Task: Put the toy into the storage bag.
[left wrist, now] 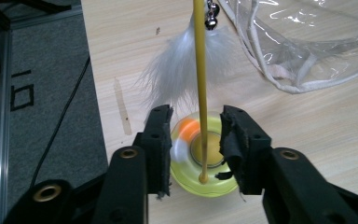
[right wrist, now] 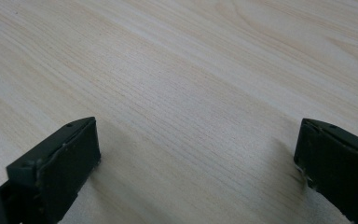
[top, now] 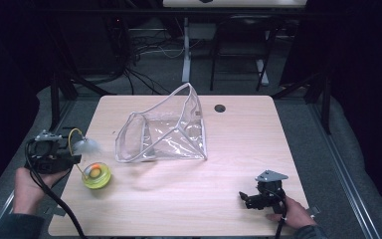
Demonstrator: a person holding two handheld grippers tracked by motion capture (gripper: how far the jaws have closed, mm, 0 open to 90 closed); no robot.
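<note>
A cat toy stands at the table's left: a yellow-green round base point(top: 96, 175) point(left wrist: 186, 183) with an orange ball point(left wrist: 189, 127) in its track. A yellow wand point(left wrist: 200, 70) rises from its centre and carries a white feather point(top: 85, 146) point(left wrist: 179, 70) and a small bell point(left wrist: 209, 19). My left gripper point(top: 82, 162) point(left wrist: 196, 112) reaches in from the left; its jaws stand close on either side of the base, and I see no pad pressing on it. My right gripper point(top: 243, 198) point(right wrist: 198, 126) rests open on bare wood at the front right.
A clear plastic pouch point(top: 164, 132) point(left wrist: 307, 42) with white piping stands open mid-table, just right of the toy. The wooden table point(top: 238, 149) has a cable hole point(top: 220, 108) at the back. The table's left edge lies close to my left hand, with floor and a cable below.
</note>
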